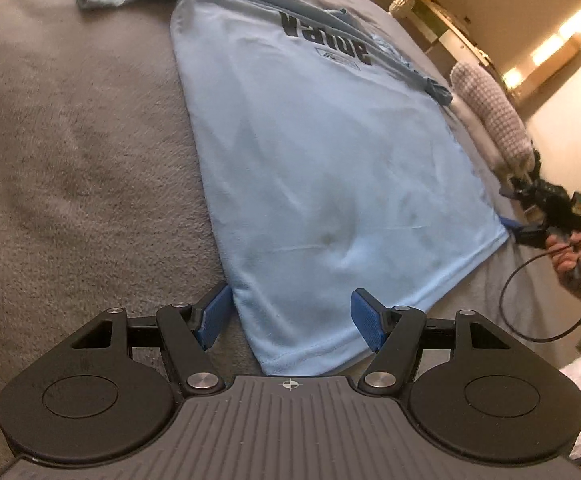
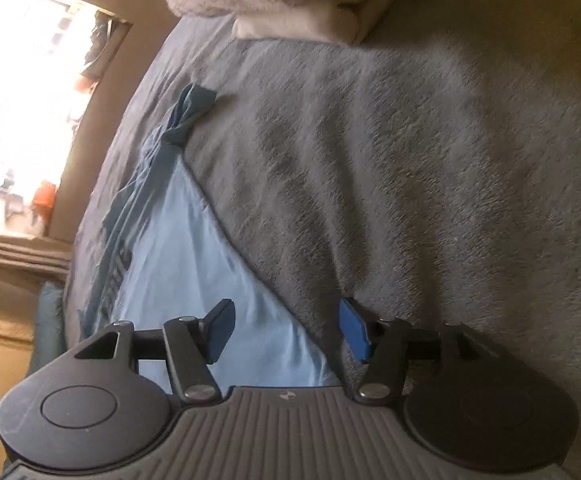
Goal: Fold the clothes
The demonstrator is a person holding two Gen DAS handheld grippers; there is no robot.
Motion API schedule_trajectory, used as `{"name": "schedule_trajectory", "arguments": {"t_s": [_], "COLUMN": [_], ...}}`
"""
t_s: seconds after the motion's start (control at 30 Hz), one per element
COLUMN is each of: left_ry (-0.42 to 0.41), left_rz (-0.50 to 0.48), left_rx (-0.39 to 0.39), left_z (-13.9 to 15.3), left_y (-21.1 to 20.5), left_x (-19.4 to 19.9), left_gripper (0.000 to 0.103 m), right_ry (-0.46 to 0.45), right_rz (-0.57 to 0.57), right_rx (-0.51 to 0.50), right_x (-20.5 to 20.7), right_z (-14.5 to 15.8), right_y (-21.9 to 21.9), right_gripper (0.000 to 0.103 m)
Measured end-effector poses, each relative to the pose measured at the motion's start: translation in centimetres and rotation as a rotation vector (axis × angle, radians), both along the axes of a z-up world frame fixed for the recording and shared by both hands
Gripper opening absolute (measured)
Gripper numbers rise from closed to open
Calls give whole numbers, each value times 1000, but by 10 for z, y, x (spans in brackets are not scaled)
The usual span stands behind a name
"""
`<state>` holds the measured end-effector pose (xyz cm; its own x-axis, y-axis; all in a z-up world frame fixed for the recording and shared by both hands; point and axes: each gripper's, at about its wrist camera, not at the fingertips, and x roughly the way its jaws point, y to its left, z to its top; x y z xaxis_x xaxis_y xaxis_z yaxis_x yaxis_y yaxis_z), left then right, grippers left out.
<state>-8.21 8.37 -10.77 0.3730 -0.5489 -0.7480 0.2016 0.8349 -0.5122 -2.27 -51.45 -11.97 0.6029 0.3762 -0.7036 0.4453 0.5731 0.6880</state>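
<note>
Light-blue T-shirt (image 1: 330, 168) lies flat on the grey blanket (image 1: 82, 152); both hand-held grippers, left (image 1: 290, 318) and right (image 2: 286, 330), gape empty.

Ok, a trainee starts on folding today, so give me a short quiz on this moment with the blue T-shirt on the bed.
1. True or false: the light blue T-shirt lies spread flat on the grey blanket.
2. Which part of the shirt sits between the fingers of the left tool? A) collar B) a corner of the bottom hem C) a sleeve
3. Fill in: the right tool is ____, with the shirt's edge between its fingers.

Key: 1 true; 2 B; 3 open
</note>
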Motion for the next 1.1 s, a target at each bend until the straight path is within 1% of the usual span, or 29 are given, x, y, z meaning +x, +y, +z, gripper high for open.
{"name": "schedule_trajectory", "arguments": {"t_s": [0.1,0.2,0.27,0.4,0.53,0.63,0.7,0.83,0.87,0.9,0.93,0.97,1.0,1.03,1.1], "left_ry": [14,18,19,31,48,46,42,44,43,37,27,18,12,9,5], "left_rz": [-28,-52,-67,-82,-79,-55,-45,-24,-18,-15,-16,-18,-22,-30,-41], "left_rx": [0,15,30,20,-4,-23,-34,-47,-48,-38,-6,35,53,40,12], "left_z": [0,0,1,-2,-4,-4,-6,-11,-12,-12,-11,-9,-8,-6,-3], "left_y": [-1,-4,-7,-5,-1,3,3,-2,-3,-5,-8,-10,-11,-10,-6], "left_x": [-4,-12,-14,-16,-19,-19,-17,-11,-10,-10,-10,-10,-10,-11,-12], "left_gripper": [65,63,58,57,51,42,42,42,39,34,18,5,4,2,2], "right_ry": [6,7,8,23,27,27,28,34,37,41,46,54,62,66,74], "right_rz": [54,101,104,103,135,153,158,144,143,143,147,161,180,194,222], "right_rx": [22,-28,-43,-37,-60,-74,-80,-72,-78,-86,-104,-135,-167,-199,-280], "right_x": [-1,-3,-4,-5,-6,-9,-11,-10,-9,-9,-8,-8,-7,-7,-7], "right_z": [-2,0,1,1,4,5,4,-1,-1,-1,0,2,5,8,16], "right_y": [6,17,20,16,18,21,22,22,22,23,25,29,33,37,48], "right_gripper": [59,57,56,48,41,36,34,32,30,25,20,9,6,6,4]}}
